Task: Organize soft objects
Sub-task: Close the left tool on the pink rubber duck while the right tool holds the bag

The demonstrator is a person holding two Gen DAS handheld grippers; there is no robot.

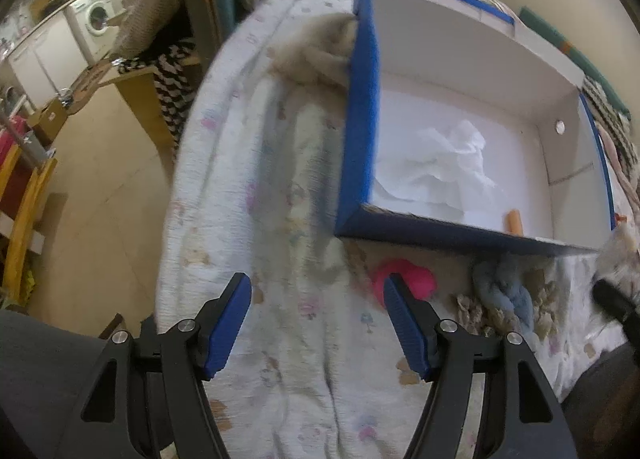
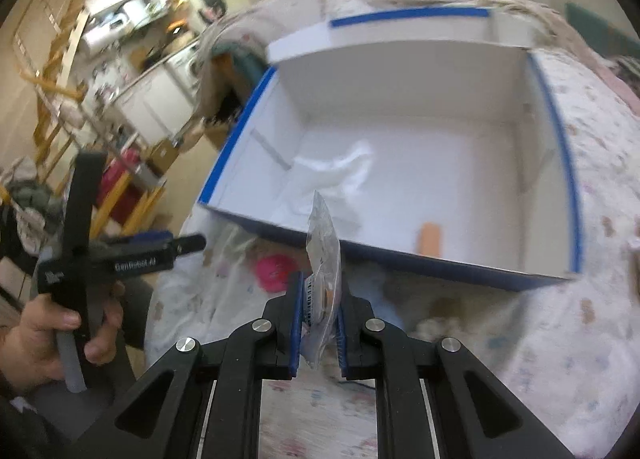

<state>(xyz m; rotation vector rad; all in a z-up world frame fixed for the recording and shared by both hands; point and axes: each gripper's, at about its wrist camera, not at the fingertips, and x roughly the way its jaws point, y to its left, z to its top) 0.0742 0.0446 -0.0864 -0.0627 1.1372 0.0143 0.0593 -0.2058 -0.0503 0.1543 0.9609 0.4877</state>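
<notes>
A blue-sided box (image 1: 362, 127) with a white inside lies on a patterned quilt (image 1: 280, 219); it also shows in the right wrist view (image 2: 400, 255). Crumpled white paper (image 1: 444, 167) and a small orange piece (image 1: 514, 221) lie inside. A pink soft ball (image 1: 416, 277), a blue yarn bundle (image 1: 504, 291) and a beige fluffy item (image 1: 320, 59) lie on the quilt outside the box. My left gripper (image 1: 318, 297) is open and empty, just left of the pink ball. My right gripper (image 2: 320, 295) is shut on a clear plastic packet (image 2: 324, 255), held before the box's near wall.
The quilt's left edge drops to a tiled floor (image 1: 100, 179). A cardboard box with striped cloth (image 1: 160, 71) and a washing machine (image 1: 96, 13) stand beyond. Yellow wooden frames (image 1: 24, 211) are at far left. The left hand-held gripper (image 2: 120, 255) shows in the right wrist view.
</notes>
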